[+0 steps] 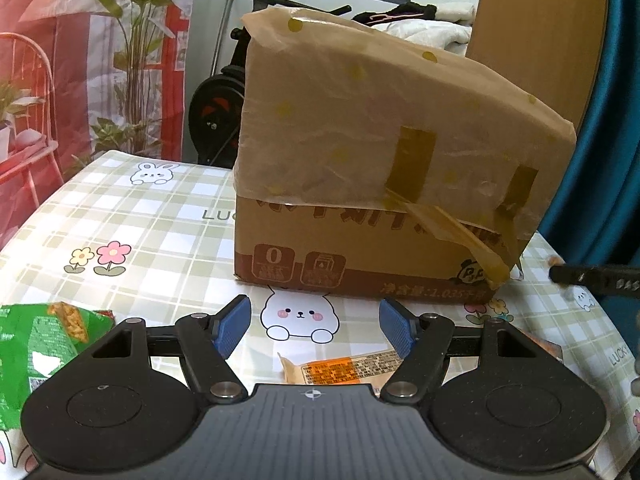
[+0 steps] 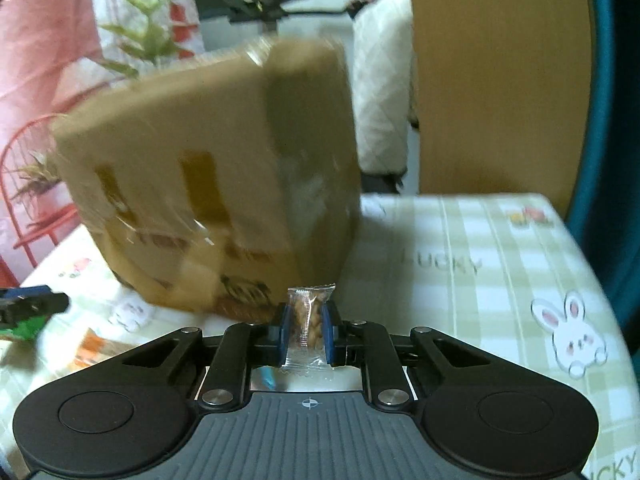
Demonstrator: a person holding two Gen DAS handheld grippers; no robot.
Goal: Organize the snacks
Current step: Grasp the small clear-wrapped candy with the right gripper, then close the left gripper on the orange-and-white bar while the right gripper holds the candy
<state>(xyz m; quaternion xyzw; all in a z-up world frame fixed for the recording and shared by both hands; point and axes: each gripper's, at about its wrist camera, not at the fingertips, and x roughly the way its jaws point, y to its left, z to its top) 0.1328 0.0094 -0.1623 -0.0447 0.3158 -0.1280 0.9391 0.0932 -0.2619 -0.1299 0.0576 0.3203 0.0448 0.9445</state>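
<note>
The right gripper (image 2: 306, 330) pinches a clear snack packet (image 2: 307, 320) mid-frame; the slick film could slip. The left gripper (image 1: 315, 330), its fingers spread and empty, risks bumping the cardboard box (image 1: 380, 184) above.

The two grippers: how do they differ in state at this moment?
The left gripper is open and holds nothing; the right gripper is shut on a clear snack packet. The left hangs over an orange packet lying on the tablecloth; the right has its packet lifted. Both face the cardboard box.
</note>
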